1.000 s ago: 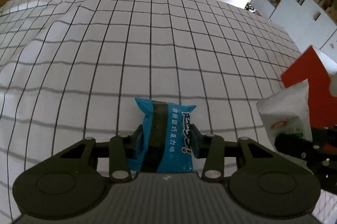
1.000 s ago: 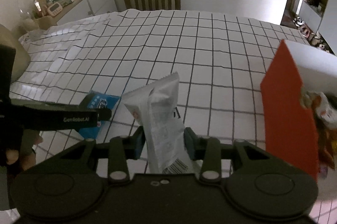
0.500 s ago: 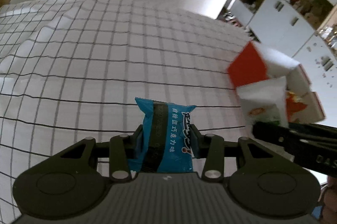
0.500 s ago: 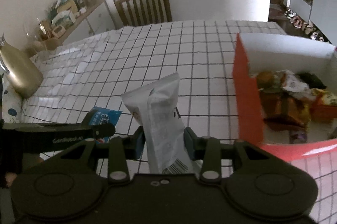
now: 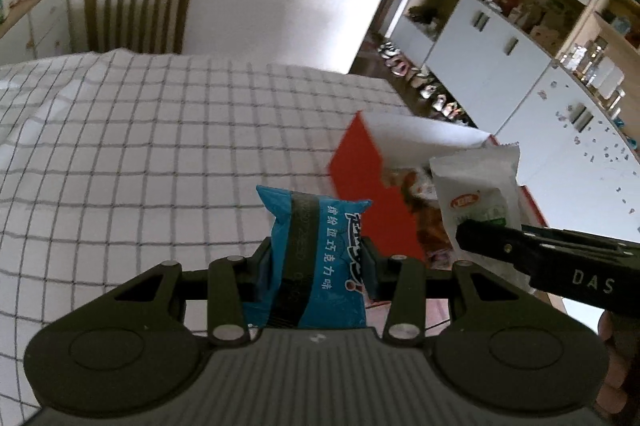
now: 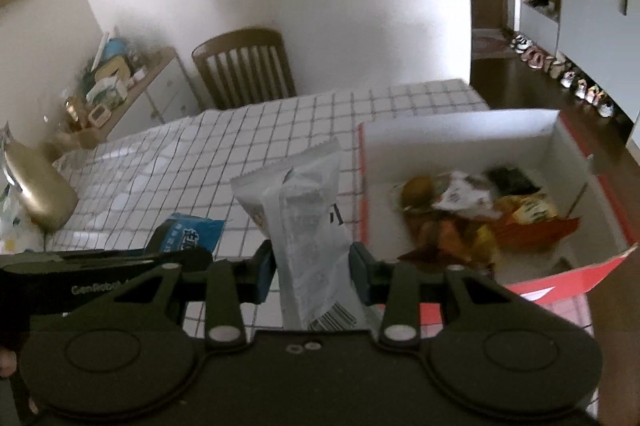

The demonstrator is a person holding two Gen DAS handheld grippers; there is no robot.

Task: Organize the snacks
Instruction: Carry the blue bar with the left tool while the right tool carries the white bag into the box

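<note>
My left gripper [image 5: 318, 258] is shut on a blue snack packet [image 5: 320, 258] and holds it above the checked tablecloth, left of a red box [image 5: 360, 161]. My right gripper [image 6: 312, 260] is shut on a white snack packet [image 6: 308, 226] and holds it just left of the red box [image 6: 600, 266], which is white inside and holds several snack packets [image 6: 472, 209]. The white packet [image 5: 476, 193] and the right gripper's finger also show in the left wrist view, over the box. The blue packet [image 6: 192, 234] shows in the right wrist view at lower left.
A wooden chair [image 5: 136, 13] stands at the table's far edge. A sideboard with clutter [image 6: 116, 81] is at far left. A gold object [image 6: 38, 185] sits at the table's left. White cabinets [image 5: 520, 65] and shoes on the floor [image 6: 560, 69] are to the right.
Both grippers have risen and moved right toward the red box with their packets. The box's inside has come into fuller view.
</note>
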